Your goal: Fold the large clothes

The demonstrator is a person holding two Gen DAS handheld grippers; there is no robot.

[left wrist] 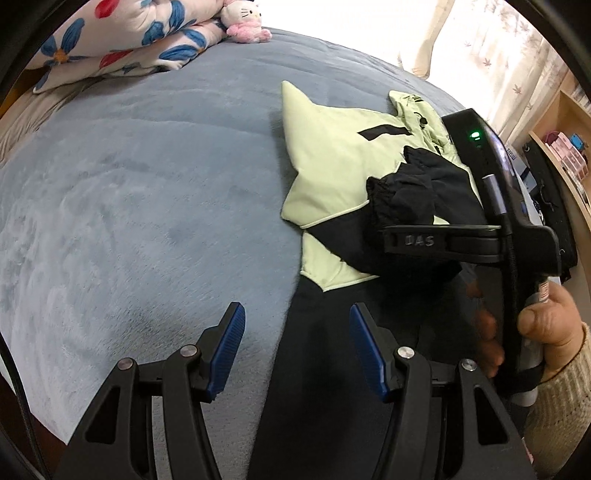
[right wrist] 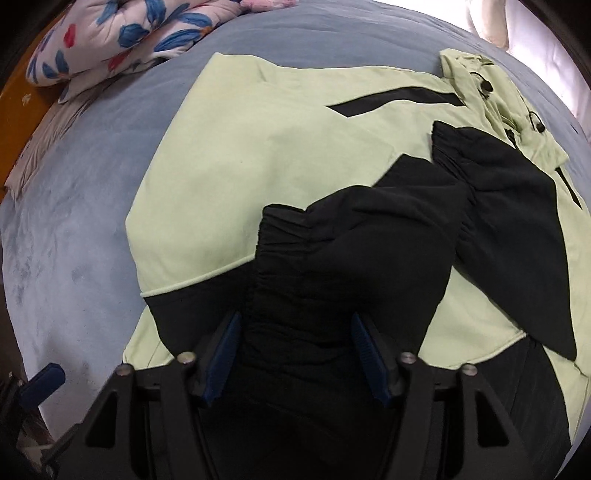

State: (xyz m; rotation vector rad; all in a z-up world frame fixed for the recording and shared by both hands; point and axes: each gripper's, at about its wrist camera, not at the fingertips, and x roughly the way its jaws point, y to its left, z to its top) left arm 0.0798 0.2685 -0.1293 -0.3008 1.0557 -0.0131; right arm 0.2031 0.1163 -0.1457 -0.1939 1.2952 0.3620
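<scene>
A pale green and black jacket (right wrist: 280, 147) lies flat on the blue-grey blanket (right wrist: 74, 221), with its two black sleeves folded across its front. My right gripper (right wrist: 295, 350) points steeply down over the nearer black sleeve (right wrist: 332, 266). Its jaws stand wide, the sleeve fills the gap between the blue pads, and I see no clear pinch. In the left wrist view the right gripper (left wrist: 413, 242) hovers over the same jacket (left wrist: 332, 162), held by a hand (left wrist: 546, 321). My left gripper (left wrist: 297, 332) is open over the left edge of the jacket's black hem (left wrist: 325, 332), with nothing gripped.
Floral pillows (left wrist: 122, 40) and a pink-and-white plush toy (left wrist: 243, 20) sit at the head of the bed. A wide stretch of blanket (left wrist: 129, 203) lies to the left of the jacket. Curtains (left wrist: 498, 55) and a wooden shelf (left wrist: 565, 147) stand to the right.
</scene>
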